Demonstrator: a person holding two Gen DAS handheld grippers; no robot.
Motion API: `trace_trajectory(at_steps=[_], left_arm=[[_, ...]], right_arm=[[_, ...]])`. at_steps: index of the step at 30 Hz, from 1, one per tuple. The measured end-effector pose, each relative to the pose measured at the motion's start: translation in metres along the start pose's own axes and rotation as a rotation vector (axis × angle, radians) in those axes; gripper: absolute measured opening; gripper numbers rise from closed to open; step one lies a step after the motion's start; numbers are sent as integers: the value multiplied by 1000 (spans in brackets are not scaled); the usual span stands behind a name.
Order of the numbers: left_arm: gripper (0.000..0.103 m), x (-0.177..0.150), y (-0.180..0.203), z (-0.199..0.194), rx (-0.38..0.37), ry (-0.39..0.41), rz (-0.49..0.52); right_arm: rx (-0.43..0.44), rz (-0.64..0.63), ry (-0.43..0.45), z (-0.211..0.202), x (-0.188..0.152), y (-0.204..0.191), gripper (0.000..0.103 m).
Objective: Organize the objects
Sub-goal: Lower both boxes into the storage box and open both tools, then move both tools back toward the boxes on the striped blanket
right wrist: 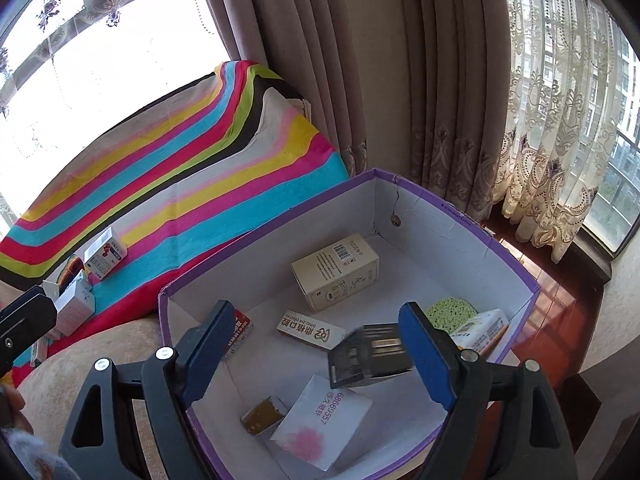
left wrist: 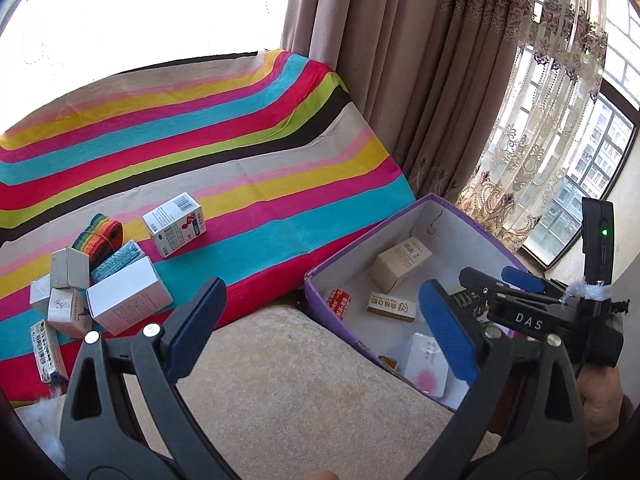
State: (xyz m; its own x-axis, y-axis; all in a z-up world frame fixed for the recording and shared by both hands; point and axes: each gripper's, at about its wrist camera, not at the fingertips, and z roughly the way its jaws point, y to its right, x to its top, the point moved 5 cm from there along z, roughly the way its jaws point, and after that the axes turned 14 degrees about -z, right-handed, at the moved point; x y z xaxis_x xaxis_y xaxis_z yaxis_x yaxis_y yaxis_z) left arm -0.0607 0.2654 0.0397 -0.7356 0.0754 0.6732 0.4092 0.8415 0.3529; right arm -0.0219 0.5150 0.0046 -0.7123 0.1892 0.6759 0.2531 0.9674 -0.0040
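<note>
A purple-rimmed cardboard box [right wrist: 472, 216] stands on the beige sofa; it also shows in the left wrist view [left wrist: 340, 260]. Inside lie a cream carton [right wrist: 336, 270], a flat dental box [right wrist: 310, 330], a red packet [right wrist: 240, 330], a white envelope [right wrist: 320, 420] and a green sponge [right wrist: 450, 314]. My right gripper [right wrist: 320, 354] is open above the box; a blurred dark box [right wrist: 368, 354] is in mid-air beside its right finger, apart from the left one. My left gripper [left wrist: 324, 324] is open and empty over the sofa cushion. Several small white boxes [left wrist: 124, 300] lie on the striped blanket [left wrist: 240, 152].
A white box with a barcode [left wrist: 175, 224] and a rainbow cloth roll [left wrist: 100, 238] lie on the blanket. Brown curtains [right wrist: 360, 80] and lace curtains [right wrist: 560, 140] hang behind the box. A dark wooden floor [right wrist: 560, 308] is at the right.
</note>
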Motion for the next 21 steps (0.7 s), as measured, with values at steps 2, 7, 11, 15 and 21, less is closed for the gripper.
trace_trajectory(at_steps=[2,7,11,15,21], left_arm=[[98,-2,-10,-6,8,-1,-2],[98,-11,-42,-14,13,-53,-70],[98,-15,-65,-23,19,-56,-118],[98,-17,-90,-34,47,-50,-161],[98,-19,-139,-44,106,-59,-271]], right_arm=[[10,-7,-5,1,0,-6,85],[29,-39,-15,1,2,-24,85],[53,-80,-19,1,5,-47,85],[83,-144,-28,2,6,-78,85],[124,-226,-44,3,5,-121,85]])
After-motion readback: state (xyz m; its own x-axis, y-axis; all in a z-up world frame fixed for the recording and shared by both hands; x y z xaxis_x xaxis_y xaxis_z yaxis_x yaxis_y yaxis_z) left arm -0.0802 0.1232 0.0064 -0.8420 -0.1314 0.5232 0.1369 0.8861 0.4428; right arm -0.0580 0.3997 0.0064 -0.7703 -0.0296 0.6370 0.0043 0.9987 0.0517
